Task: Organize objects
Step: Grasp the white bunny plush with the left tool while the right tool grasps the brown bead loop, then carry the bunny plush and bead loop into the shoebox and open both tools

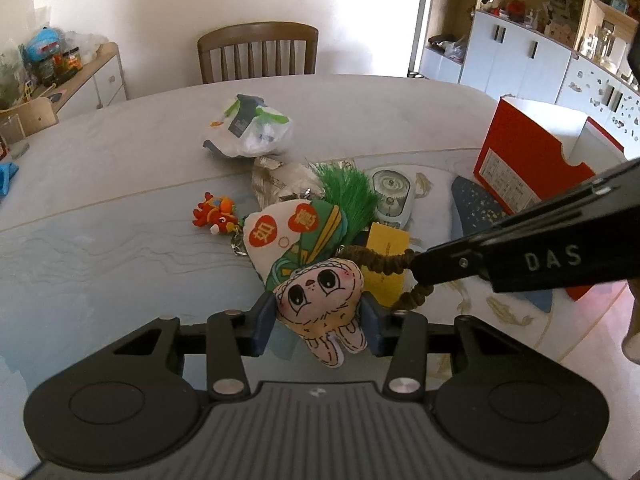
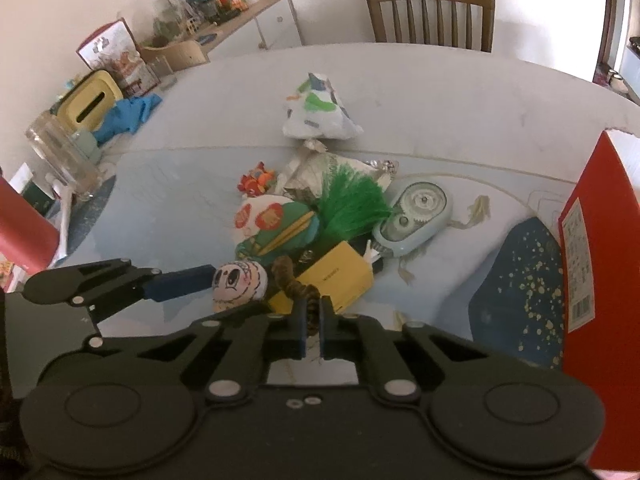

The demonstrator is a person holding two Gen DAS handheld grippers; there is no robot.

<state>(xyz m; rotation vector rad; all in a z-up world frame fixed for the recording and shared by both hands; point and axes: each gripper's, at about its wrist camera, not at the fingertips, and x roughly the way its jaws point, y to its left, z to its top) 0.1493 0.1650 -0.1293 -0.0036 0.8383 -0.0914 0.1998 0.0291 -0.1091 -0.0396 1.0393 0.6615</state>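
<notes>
My left gripper [image 1: 318, 326] is shut on a small plush bunny charm [image 1: 322, 300], seen from the side in the right wrist view [image 2: 239, 284]. A brown fuzzy loop [image 1: 380, 260] runs from the charm to my right gripper [image 2: 314, 334], which is shut on that loop [image 2: 298, 286]. Behind lie a white and green plush pouch [image 1: 292, 236] with a green tassel [image 1: 348, 194], a yellow box [image 2: 332, 278], a pale blue tape dispenser [image 2: 416, 214], a red dragon keychain [image 1: 214, 214] and a crumpled plastic bag [image 1: 250, 128].
A red cardboard box [image 1: 524, 164] stands at the right on a dark blue speckled mat [image 2: 520, 292]. A glass jar [image 2: 64, 156], a yellow tissue box [image 2: 90, 102] and a blue cloth [image 2: 128, 114] sit at the table's left. A wooden chair [image 1: 258, 52] is behind the table.
</notes>
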